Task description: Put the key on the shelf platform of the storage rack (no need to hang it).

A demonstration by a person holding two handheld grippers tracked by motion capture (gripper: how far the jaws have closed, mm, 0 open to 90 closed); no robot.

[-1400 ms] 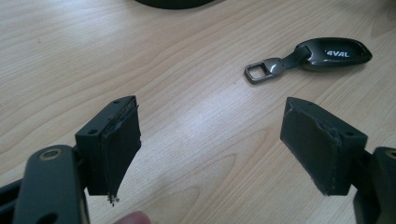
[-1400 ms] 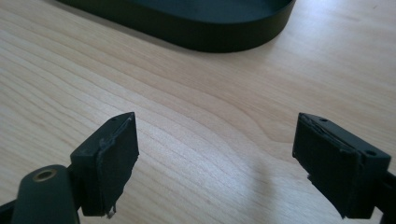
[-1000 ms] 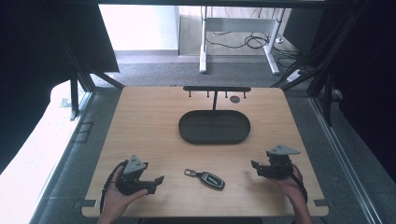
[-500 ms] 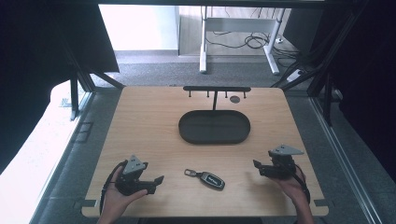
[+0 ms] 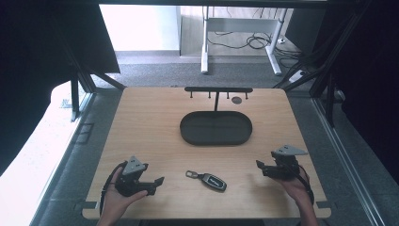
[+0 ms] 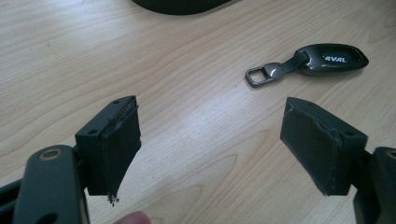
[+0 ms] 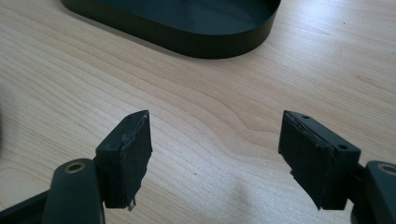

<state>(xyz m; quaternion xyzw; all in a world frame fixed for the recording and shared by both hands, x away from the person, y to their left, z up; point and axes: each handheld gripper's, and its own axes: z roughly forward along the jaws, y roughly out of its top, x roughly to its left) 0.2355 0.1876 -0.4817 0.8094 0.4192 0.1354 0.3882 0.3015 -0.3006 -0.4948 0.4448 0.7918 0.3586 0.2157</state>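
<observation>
The key fob [image 5: 207,179] lies flat on the wooden table [image 5: 150,122], near the front edge, just in front of the black oval tray [image 5: 216,128]. The left gripper [image 5: 159,181] rests left of the fob, jaws spread, empty. The right gripper [image 5: 259,167] sits right of the fob; its jaws have just been closing slightly, yet stand apart with nothing between them.

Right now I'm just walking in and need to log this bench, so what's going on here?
A person sits at a wooden table with tongs in each hand. The left tongs and right tongs both stand open with nothing between them; the right ones have just been closing a little. A black car key fob lies untouched between the two hands. Farther back sits an empty dark oval tray, with a small hook rack behind it.
</observation>
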